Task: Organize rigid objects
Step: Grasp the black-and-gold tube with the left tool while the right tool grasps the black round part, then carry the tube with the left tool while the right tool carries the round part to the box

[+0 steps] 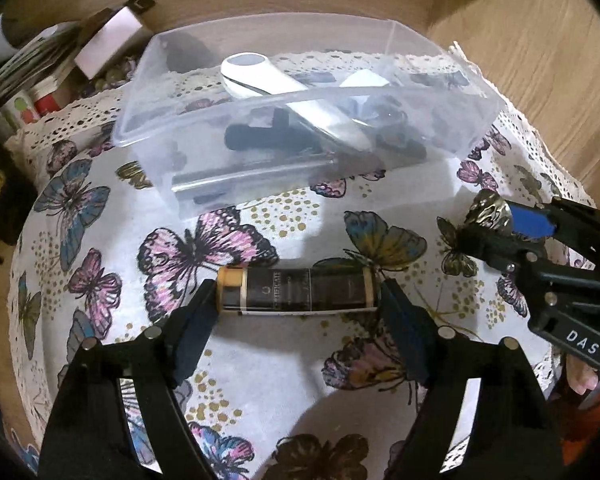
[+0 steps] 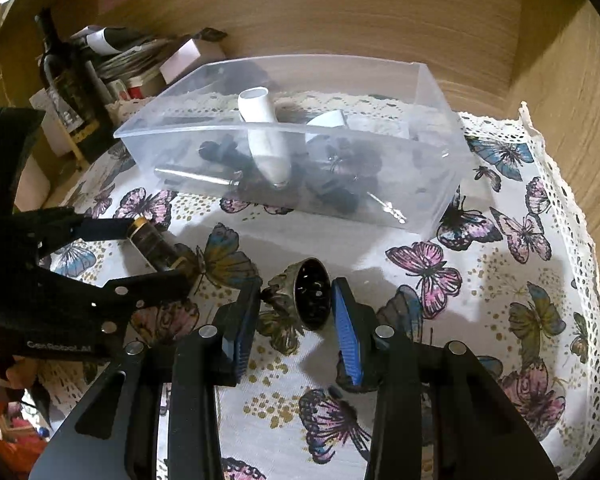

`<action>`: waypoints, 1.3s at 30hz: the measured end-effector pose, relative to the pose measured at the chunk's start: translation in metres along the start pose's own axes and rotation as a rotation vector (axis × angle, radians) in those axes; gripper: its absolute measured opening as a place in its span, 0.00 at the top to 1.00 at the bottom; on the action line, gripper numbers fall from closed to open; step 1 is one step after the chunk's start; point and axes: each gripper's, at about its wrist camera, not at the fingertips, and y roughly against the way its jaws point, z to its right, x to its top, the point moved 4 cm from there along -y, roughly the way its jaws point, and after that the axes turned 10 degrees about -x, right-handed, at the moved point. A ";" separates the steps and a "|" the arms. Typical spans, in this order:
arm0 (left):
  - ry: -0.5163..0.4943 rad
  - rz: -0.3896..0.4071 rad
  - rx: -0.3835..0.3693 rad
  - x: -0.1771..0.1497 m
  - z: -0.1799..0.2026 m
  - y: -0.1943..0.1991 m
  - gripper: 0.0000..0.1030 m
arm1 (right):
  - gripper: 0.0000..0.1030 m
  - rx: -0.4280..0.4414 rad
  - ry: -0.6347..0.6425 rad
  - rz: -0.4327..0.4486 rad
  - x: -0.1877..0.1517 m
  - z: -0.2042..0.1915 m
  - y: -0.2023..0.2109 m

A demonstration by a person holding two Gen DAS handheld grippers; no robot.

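Fingers of the left gripper (image 1: 298,300) sit against the two ends of a dark bottle (image 1: 296,290) lying on its side on the butterfly tablecloth (image 1: 284,368); they bracket it lengthwise, and firm clamping cannot be confirmed. The right gripper (image 2: 296,312) has its blue pads (image 2: 346,332) narrowly spaced either side of a small ornate metal cup (image 2: 306,300), tipped on its side; contact cannot be told.

Both items lie on the cloth, just in front of a clear plastic box (image 1: 300,120) that already holds a white device (image 1: 284,92) and dark items.

Judgement: an end-to-end hold on a smooth cylinder is liable to slip or pivot. Squeeze squarely along the axis, lift level, clear the box's near wall, and lower before release. The cup's relief should give the pads better purchase.
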 end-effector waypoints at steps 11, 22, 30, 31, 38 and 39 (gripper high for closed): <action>0.013 0.139 0.024 0.022 0.001 0.050 0.22 | 0.67 -0.010 0.006 0.114 0.023 0.003 0.033; -0.017 0.298 0.037 0.061 0.010 0.096 0.22 | 0.67 -0.031 0.014 0.242 0.058 0.007 0.059; 0.003 0.307 0.031 0.088 0.004 0.086 0.22 | 0.67 -0.044 0.007 0.259 0.080 0.008 0.048; 0.012 0.295 0.031 0.090 0.002 0.081 0.22 | 0.67 -0.047 0.006 0.253 0.081 0.008 0.045; 0.053 0.216 0.059 0.106 -0.018 0.038 0.22 | 0.67 -0.080 0.000 0.204 0.085 0.016 0.018; 0.060 0.206 0.059 0.107 -0.020 0.032 0.22 | 0.67 -0.084 -0.005 0.197 0.086 0.017 0.014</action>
